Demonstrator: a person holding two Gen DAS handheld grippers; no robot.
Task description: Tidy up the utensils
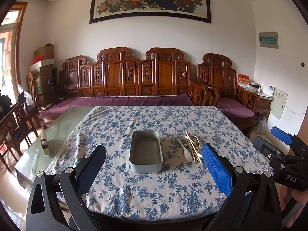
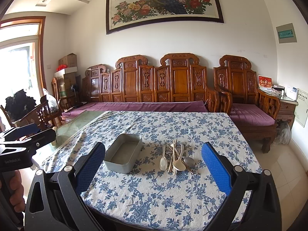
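Before carved bench, floral tablecloth.

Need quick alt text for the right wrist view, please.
Open right gripper hovers above a floral tablecloth, facing a pile of utensils with an empty metal tin to its left. A wooden bench lines the far wall.

Daylight pours in from the wood-framed window at the left of both fisheye views, blown out to white in the right wrist view. The white plastered wall is evenly lit. The blue-floral tablecloth shows only soft shadows beside the grey metal rectangular tin. Straight lines bow toward dark, vignetted corners. Focus is sharp centrally and softens slightly at the edges.
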